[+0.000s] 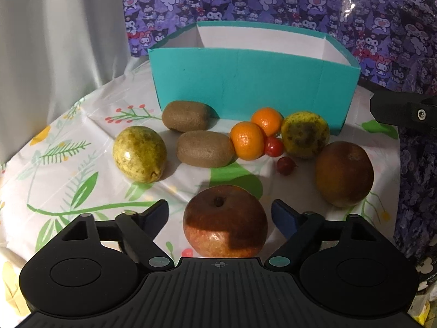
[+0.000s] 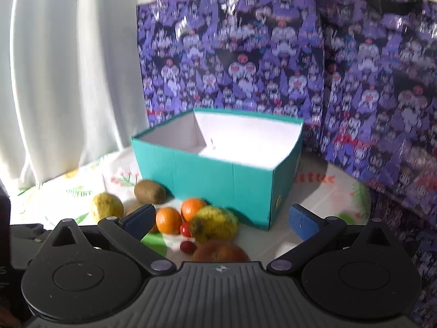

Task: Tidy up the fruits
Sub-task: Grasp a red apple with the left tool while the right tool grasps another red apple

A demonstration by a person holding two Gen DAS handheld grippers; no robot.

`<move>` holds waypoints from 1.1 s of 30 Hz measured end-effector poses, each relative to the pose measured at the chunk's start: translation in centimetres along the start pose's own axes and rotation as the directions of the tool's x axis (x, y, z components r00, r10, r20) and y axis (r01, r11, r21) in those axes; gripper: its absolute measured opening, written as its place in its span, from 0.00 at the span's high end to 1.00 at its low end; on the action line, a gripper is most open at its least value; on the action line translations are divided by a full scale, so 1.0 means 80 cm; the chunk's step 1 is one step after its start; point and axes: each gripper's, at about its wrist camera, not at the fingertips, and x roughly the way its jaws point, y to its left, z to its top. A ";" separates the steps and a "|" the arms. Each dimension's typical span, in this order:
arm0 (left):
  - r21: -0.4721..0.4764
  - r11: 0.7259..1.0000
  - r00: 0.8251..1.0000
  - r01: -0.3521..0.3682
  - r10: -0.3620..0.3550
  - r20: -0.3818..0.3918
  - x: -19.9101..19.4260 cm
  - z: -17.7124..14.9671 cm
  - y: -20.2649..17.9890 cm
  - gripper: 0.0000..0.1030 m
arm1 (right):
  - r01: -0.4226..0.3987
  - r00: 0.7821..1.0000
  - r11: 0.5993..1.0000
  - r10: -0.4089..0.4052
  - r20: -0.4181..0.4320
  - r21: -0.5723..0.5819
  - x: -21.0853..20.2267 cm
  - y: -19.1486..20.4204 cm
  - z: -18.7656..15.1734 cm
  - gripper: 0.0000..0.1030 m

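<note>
A teal box (image 1: 245, 82) with a white inside stands open at the back of the table; it also shows in the right wrist view (image 2: 224, 177). Fruit lies in front of it: two kiwis (image 1: 204, 149), two mandarins (image 1: 247, 140), two yellow-green fruits (image 1: 139, 157), small red fruits (image 1: 274, 146) and a brown-red fruit (image 1: 344, 173). My left gripper (image 1: 220, 214) is open, its jaws on either side of a red apple (image 1: 225, 221), not touching it. My right gripper (image 2: 222, 221) is open and empty, above the fruit pile (image 2: 213, 224).
A floral tablecloth (image 1: 82, 164) covers the table. Purple cartoon-print bags (image 2: 273, 54) stand behind and right of the box. A white curtain (image 2: 68, 82) hangs at the left. Part of the other gripper (image 1: 409, 112) shows at the right edge of the left wrist view.
</note>
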 end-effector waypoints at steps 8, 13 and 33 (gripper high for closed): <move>0.014 1.000 0.999 0.018 -0.017 -0.050 0.034 -0.012 -0.001 0.28 | 0.019 0.998 1.000 -0.019 -0.057 -0.008 0.013 0.002 -0.010 0.00; 0.002 1.000 0.998 0.027 -0.027 -0.060 0.032 -0.010 0.005 0.28 | 0.014 0.997 1.000 -0.015 -0.078 -0.017 0.023 0.004 -0.018 0.07; 0.042 0.995 0.995 0.096 -0.095 -0.013 0.002 0.001 0.002 0.28 | 0.040 0.981 0.999 -0.043 -0.189 -0.022 0.099 0.003 -0.054 0.26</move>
